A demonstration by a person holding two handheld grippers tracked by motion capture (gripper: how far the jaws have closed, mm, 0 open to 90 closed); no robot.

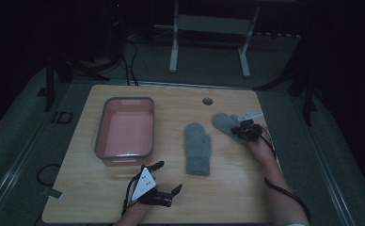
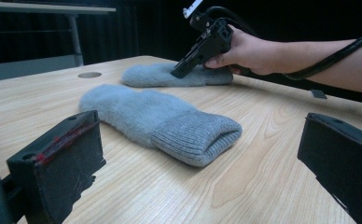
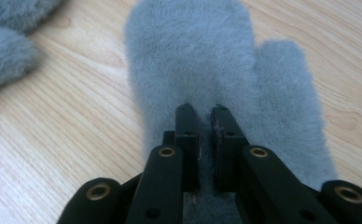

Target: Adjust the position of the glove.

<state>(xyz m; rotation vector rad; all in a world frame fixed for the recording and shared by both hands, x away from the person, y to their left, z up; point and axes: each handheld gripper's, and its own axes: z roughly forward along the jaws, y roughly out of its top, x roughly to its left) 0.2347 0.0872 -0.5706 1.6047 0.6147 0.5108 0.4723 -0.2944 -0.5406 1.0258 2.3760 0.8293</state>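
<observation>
Two fuzzy grey mittens lie on the wooden table. The nearer mitten (image 1: 198,149) (image 2: 160,119) rests flat at the table's middle, cuff toward me. The farther mitten (image 1: 224,121) (image 2: 151,74) (image 3: 193,51) lies to its right. My right gripper (image 1: 241,129) (image 2: 177,73) (image 3: 205,116) points down onto it and is shut on a pinch of its fabric near the cuff. My left gripper (image 1: 169,176) (image 2: 202,140) stands open low over the front of the table, nothing between its jaws, facing the nearer mitten's cuff.
A pink bin with a grey rim (image 1: 124,101) sits at the table's left. A round cable hole (image 1: 207,100) marks the back edge. Beyond the table stand a white frame (image 1: 173,47) and dark cables (image 1: 129,61) on the floor.
</observation>
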